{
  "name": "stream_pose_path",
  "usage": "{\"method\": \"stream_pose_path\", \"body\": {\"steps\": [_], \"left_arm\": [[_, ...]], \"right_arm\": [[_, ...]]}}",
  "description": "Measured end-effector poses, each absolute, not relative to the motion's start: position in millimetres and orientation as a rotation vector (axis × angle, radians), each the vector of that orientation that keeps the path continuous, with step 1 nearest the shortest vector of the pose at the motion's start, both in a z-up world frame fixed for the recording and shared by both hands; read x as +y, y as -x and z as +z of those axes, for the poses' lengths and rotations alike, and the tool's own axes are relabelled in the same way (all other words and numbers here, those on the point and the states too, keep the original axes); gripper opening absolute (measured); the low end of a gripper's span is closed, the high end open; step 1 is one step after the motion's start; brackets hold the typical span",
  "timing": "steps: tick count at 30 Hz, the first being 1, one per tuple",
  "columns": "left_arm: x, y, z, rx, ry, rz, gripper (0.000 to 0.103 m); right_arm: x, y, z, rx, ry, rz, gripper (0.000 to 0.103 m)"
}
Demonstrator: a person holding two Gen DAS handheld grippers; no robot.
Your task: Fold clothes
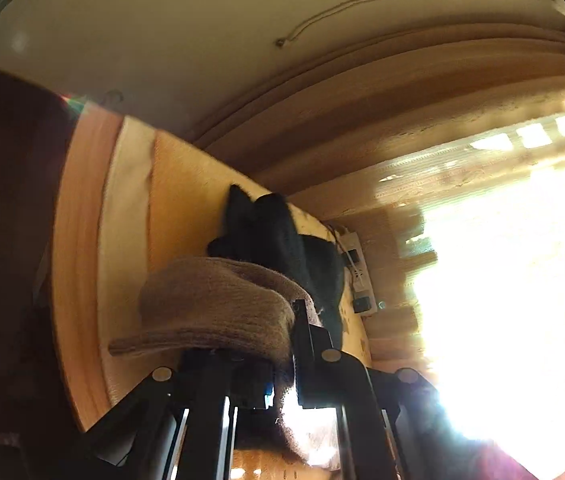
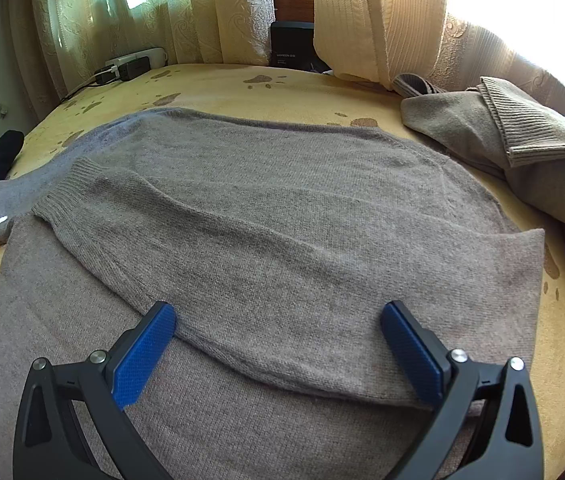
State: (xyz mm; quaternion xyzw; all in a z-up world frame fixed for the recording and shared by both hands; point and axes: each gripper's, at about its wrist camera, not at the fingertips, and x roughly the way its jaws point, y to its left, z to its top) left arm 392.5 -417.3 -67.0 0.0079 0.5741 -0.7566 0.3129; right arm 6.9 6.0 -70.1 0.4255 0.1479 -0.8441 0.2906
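A grey-brown knitted wool sweater (image 2: 266,216) lies spread flat across a yellow bedcover printed with brown paw marks (image 2: 210,84), one long sleeve already laid slantwise over its body, the ribbed cuff (image 2: 68,188) resting near the left edge of the right wrist view. The right gripper (image 2: 278,354), its blue-padded fingers (image 2: 144,354) spread wide apart, hangs just above the folded sleeve and grips nothing. The left gripper (image 1: 294,332), seen in its own tilted and glare-washed view, has its black jaws drawn together on a thick fold of the same brown knit, which bulges out to one side of the fingers; a black garment (image 1: 282,248) lies heaped on the bedcover beyond, near a white power strip (image 1: 356,264). A second, beige ribbed knit garment (image 2: 522,148) waits crumpled at the far right of the bed, beside cream patterned curtains (image 2: 222,12). By the look of it, the fold is at its second sleeve or side: one is in place, and the left gripper has taken hold of the other part to bring it across. The next move seems to call for carrying that clamped knit over the body without dragging the sweater askew, then laying it flat before the jaws part, while the right gripper could steady the laid sleeve.
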Motion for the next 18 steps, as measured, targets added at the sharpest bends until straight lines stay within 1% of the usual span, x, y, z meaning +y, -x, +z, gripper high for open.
{"method": "stream_pose_path", "body": {"steps": [5,8,10,14,18], "left_arm": [[-396.9,-345.9,10.0,1.229,-0.007,-2.194,0.007],[-374.4,-290.5,54.2,1.025,-0.053,-2.337,0.007],[-353.9,-244.1,74.0,0.912,-0.116,-2.438,0.007],[-302.0,-143.4,87.2,0.773,-0.304,-2.637,0.007],[-226.8,-47.2,66.5,0.592,-0.578,-2.782,0.007]], "right_arm": [[6.0,-7.7,-69.7,0.391,-1.135,-2.251,0.103],[6.8,-7.6,-69.0,0.379,-1.134,-2.249,0.103],[8.5,-7.3,-68.3,0.363,-1.133,-2.246,0.103],[16.7,-4.1,-66.0,0.287,-1.129,-2.245,0.103],[36.0,2.4,-61.2,0.136,-1.126,-2.291,0.103]]}}
